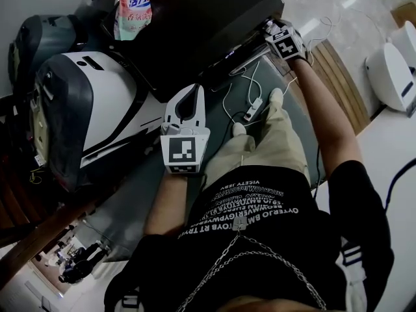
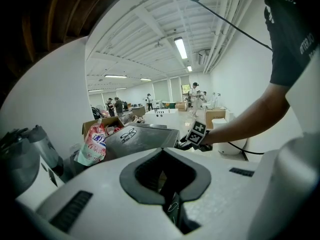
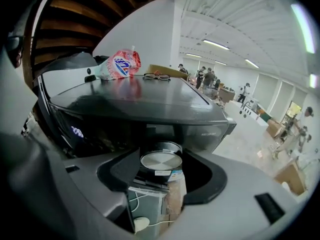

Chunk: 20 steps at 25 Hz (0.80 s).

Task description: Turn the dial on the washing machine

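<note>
— Gripping the dial (image 3: 161, 160), is it?
— Yes. The right gripper (image 1: 272, 28), at the upper right of the head view, has its jaws closed around it on the washing machine (image 1: 195, 25) front. I'd say that's for twisting it.
— And the left gripper (image 1: 187, 103)?
— Jaws pinched together on nothing, held mid-frame, probably to stay clear.

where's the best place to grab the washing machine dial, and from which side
Grip the dial by its round rim, one jaw on each side, coming straight at its flat metal face from the front of the washing machine. It is a short round knob, so only the edge gives opposing surfaces. The right gripper is lined up that way, jaws flanking it.
</note>
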{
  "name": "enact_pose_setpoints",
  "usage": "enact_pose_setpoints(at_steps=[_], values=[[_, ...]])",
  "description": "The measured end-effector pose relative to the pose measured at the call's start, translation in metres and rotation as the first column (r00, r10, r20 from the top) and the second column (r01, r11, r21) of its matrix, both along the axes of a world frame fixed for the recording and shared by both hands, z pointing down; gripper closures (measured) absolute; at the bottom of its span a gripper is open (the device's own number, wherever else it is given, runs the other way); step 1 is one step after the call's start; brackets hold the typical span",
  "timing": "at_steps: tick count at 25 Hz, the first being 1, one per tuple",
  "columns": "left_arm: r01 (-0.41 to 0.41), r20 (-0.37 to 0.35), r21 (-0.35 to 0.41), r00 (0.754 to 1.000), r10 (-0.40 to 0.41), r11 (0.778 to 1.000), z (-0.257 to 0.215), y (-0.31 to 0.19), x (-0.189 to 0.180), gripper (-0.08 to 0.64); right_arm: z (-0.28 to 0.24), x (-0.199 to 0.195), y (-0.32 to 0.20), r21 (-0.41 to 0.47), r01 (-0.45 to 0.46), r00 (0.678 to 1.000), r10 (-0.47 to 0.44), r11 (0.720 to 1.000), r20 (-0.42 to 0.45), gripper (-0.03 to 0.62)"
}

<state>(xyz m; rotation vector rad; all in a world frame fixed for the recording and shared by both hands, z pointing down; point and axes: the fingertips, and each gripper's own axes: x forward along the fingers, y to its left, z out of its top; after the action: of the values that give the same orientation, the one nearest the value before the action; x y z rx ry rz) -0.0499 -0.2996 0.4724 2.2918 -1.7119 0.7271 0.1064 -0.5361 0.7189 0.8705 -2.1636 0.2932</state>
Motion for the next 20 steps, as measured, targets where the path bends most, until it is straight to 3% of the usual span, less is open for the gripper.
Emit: enact_pose_setpoints(at_steps=[11,14,16,18,20], values=[[0.009,-0.017,0.021,1.000,-0.009,1.000,-0.015,0.000,0.003,0.555,0.021,-0.001,-0.001,-0.131,0.040,0.999,-0.042,0.991,-0.013,0.305],[0.009,-0.015,0.039,1.000,-0.009,0.999,-0.024,-0.002,0.002,0.555,0.010,0.002,-0.001,-0.087,0.012,1.000,-0.013,0.996,-0.008,0.308],[0.012,-0.021,0.053,1.000,-0.010,0.999,-0.033,0.000,-0.001,0.555,-0.013,0.007,0.009,-0.046,-0.040,0.998,0.042,0.998,0.040,0.311],[0.018,-0.025,0.069,1.000,-0.016,0.997,-0.041,0.003,-0.007,0.555,-0.053,0.013,0.025,0.014,-0.095,0.988,0.093,0.995,0.120,0.369],[0.023,-0.026,0.079,0.999,-0.021,0.997,-0.047,0.008,-0.013,0.555,-0.101,0.025,0.050,0.105,-0.143,0.973,0.121,0.984,0.194,0.550]])
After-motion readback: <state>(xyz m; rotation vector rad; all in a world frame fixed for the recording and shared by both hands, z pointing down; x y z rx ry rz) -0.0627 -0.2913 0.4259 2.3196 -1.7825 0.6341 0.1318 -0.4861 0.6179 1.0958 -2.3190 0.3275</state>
